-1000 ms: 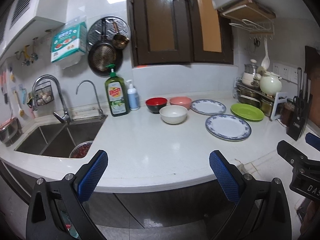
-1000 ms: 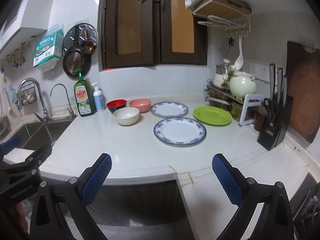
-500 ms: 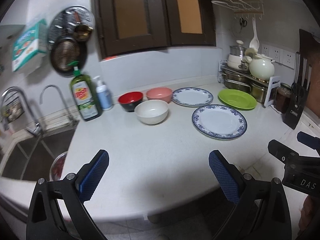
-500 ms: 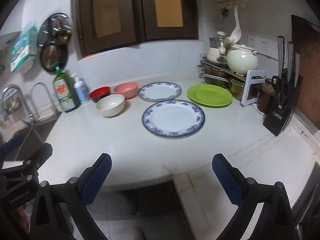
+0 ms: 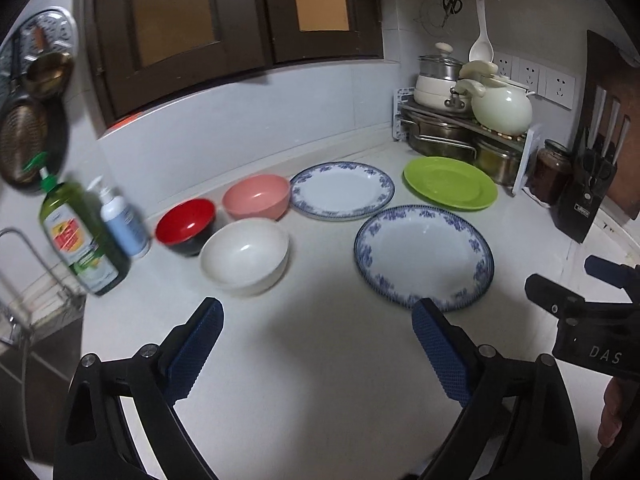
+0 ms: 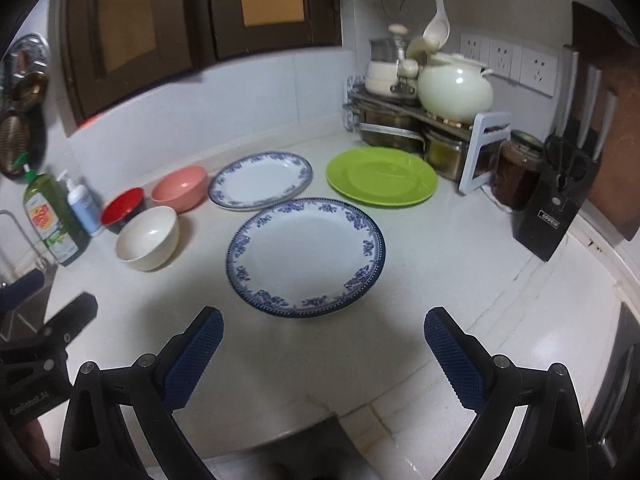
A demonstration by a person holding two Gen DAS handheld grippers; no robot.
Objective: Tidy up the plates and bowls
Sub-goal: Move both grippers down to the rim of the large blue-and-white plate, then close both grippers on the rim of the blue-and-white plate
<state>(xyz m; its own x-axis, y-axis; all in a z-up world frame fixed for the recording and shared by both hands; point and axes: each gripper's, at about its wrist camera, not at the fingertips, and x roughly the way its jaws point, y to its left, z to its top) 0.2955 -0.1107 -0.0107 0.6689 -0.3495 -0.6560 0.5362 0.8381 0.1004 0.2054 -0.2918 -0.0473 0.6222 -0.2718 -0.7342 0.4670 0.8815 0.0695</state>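
White, glossy stone countertop (image 6: 420, 264) carries everything loose and unstacked: a red bowl (image 5: 186, 226), pink bowl (image 5: 256, 196) and cream bowl (image 5: 244, 254) cluster by the soap bottles, while two blue-rimmed plates (image 6: 306, 254) (image 6: 260, 180) and a flat green plate (image 6: 380, 176) lie spread towards the pot rack, likely laid out for sorting by kind. Left gripper (image 5: 316, 344) hovers short of the cream bowl with nothing between its ribbed blue pads, jaws closing slightly. Right gripper (image 6: 322, 344) hangs spread and empty just before the nearer, smooth glazed plate.

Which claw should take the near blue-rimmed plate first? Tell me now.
Right. The right claw is open and faces the near blue-rimmed plate squarely. The left claw, closing on nothing, sits nearer the white bowl.
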